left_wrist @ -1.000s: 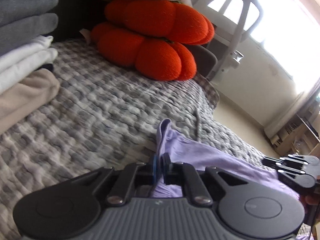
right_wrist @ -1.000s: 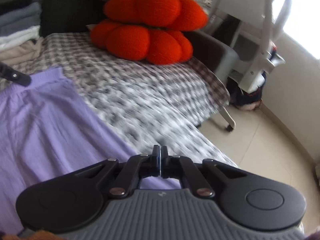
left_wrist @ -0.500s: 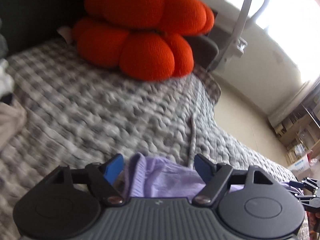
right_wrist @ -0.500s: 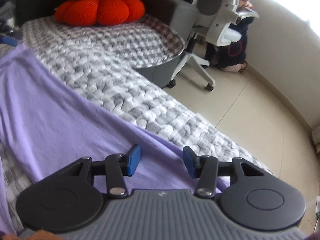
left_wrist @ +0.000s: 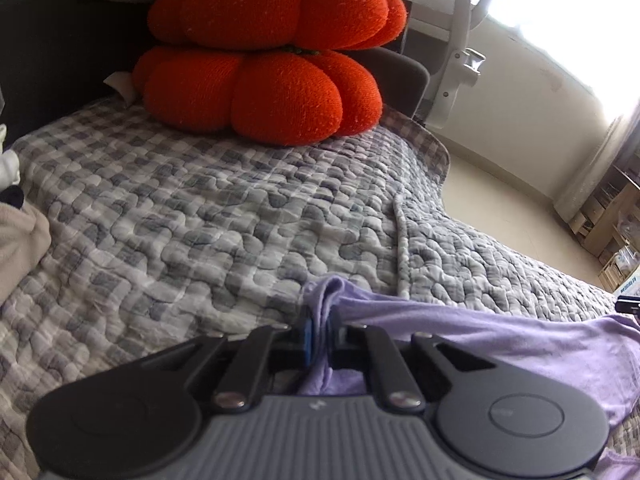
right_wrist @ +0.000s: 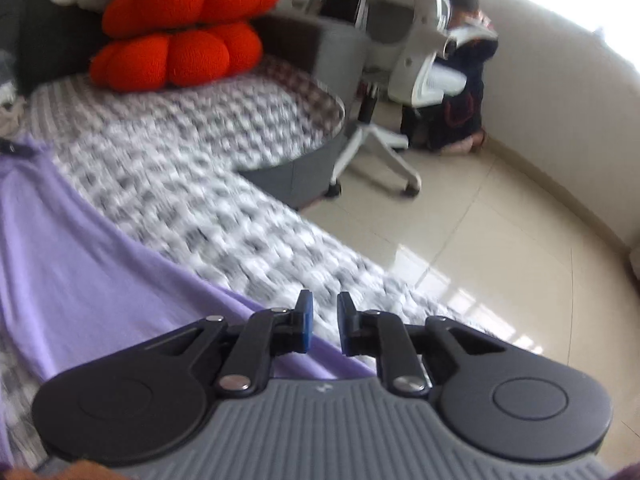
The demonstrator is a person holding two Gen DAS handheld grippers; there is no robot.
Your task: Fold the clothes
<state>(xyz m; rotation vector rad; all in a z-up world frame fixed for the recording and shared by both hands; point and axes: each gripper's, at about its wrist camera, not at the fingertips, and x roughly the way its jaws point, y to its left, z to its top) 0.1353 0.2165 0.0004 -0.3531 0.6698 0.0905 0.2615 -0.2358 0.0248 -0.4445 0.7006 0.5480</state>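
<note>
A lilac garment lies spread on the grey checked quilt. My left gripper is shut on a bunched corner of it, and the fabric sticks up between the blue pads. In the right wrist view the same garment stretches away to the left across the quilt. My right gripper hovers over its near edge by the side of the bed. A narrow gap is left between its fingers, and nothing is pinched there.
Two stacked orange pumpkin cushions sit at the head of the bed. Folded clothes lie at the left edge. A white office chair stands on the tiled floor right of the bed.
My left gripper opened half a second ago and has shut again on the garment's corner. My right gripper let go, opened wide, then narrowed to a small gap.
</note>
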